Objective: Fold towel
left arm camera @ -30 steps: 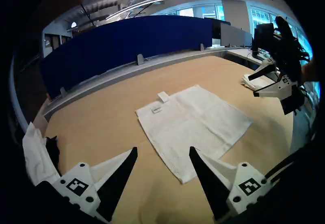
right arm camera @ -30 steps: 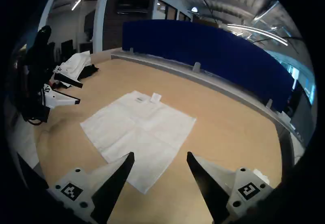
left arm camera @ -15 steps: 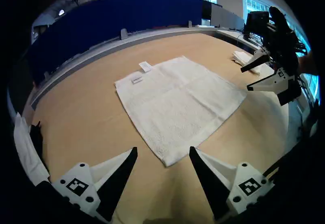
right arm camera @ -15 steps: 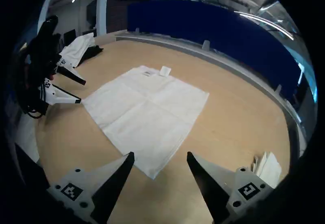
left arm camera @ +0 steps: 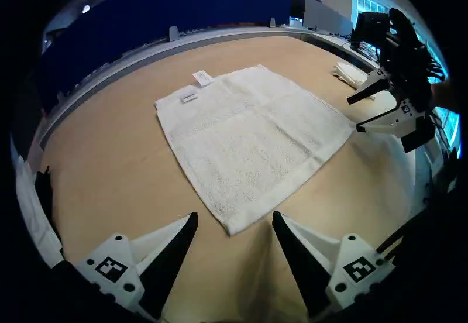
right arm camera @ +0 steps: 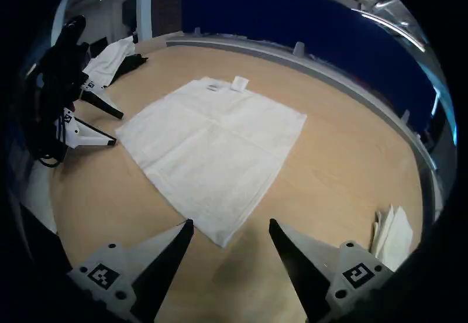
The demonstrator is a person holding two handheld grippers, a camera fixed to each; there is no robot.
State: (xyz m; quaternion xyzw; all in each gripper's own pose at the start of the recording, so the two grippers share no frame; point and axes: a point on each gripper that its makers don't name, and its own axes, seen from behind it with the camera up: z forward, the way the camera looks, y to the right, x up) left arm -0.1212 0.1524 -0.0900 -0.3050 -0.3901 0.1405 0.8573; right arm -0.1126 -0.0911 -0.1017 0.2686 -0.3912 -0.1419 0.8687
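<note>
Lying flat, white square cloth towel (left arm camera: 251, 141) was seen on tan wooden worktop (left arm camera: 105, 147) | left gripper (left arm camera: 234, 213) and right gripper (right arm camera: 230, 220) were held spread, empty.

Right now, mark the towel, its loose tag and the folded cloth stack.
towel (left arm camera: 251, 141), left gripper view, middle of the spread cloth.
tag (left arm camera: 203, 78), left gripper view, middle of the white flap sticking out past the towel's far edge.
folded cloth stack (right arm camera: 398, 238), right gripper view, top sheet of the pile.
</note>
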